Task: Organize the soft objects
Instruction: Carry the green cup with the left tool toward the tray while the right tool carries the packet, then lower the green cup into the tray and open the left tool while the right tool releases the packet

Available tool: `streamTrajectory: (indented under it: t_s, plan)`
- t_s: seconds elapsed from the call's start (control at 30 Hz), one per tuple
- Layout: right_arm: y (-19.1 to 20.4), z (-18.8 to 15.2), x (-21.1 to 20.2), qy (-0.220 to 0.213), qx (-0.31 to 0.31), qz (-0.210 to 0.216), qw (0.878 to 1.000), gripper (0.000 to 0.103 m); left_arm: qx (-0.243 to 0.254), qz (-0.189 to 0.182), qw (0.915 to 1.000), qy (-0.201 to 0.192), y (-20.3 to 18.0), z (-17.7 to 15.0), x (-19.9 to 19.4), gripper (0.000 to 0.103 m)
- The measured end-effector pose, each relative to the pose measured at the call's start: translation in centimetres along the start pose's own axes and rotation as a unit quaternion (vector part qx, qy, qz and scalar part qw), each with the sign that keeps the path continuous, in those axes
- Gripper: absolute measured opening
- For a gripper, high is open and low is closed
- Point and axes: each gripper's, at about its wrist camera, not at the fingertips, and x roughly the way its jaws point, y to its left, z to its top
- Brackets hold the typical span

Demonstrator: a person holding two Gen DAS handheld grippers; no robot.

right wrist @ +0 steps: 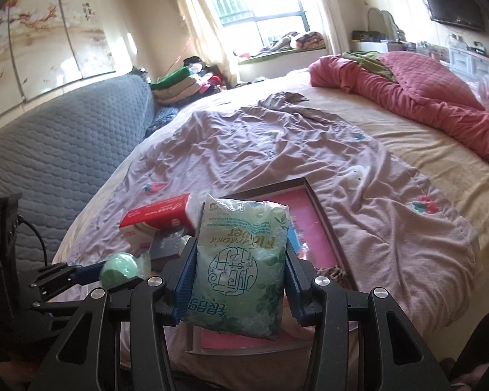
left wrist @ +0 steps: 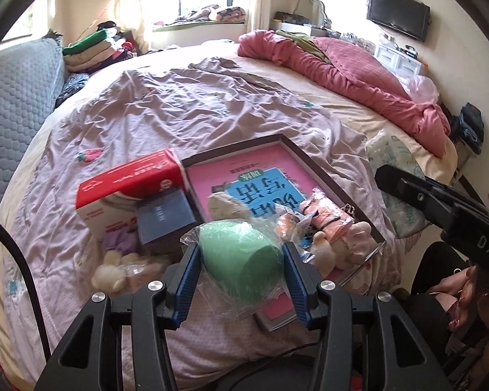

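My left gripper (left wrist: pixel 241 259) is shut on a green egg-shaped sponge in clear wrap (left wrist: pixel 241 267), held above the bed's near edge; it also shows in the right wrist view (right wrist: pixel 119 270). My right gripper (right wrist: pixel 239 277) is shut on a pale green tissue pack (right wrist: pixel 239 267), held over a dark-framed tray (right wrist: pixel 326 221) with a pink book inside (left wrist: pixel 241 176). The pack also shows at the right of the left wrist view (left wrist: pixel 397 182). Wrapped plush toys (left wrist: pixel 329 231) lie on the tray's near corner. A white plush (left wrist: pixel 111 270) lies left of the left gripper.
A red-and-white box (left wrist: pixel 127 189) and a dark blue box (left wrist: pixel 166 215) sit left of the tray on the mauve sheet (left wrist: pixel 179 110). A pink quilt (left wrist: pixel 358 68) is heaped at the far right. A grey padded headboard (right wrist: pixel 65 153) is at the left. Folded clothes (left wrist: pixel 91 49) are stacked beyond.
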Motion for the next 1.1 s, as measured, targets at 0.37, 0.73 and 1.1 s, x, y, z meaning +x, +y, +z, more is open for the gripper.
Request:
streamTrajectory:
  t_s: [0.37, 0.73, 1.1]
  plan:
    - [-2.5, -0.6, 0.7, 0.001, 0.013, -0.019, 1.000, 0.049, 0.025, -0.003, 0.9994, 0.025, -2.2, 0.0, 3.8, 0.050]
    - [-4.1, -1.1, 2.5, 0.011, 0.025, -0.022, 0.999, 0.049, 0.030, -0.007, 0.9985, 0.046, -2.7, 0.1, 7.5, 0.050]
    - [-3.3, -1.3, 4.8, 0.026, 0.005, -0.017, 0.999, 0.049, 0.020, -0.013, 0.9982, 0.054, -1.8, 0.4, 9.5, 0.050]
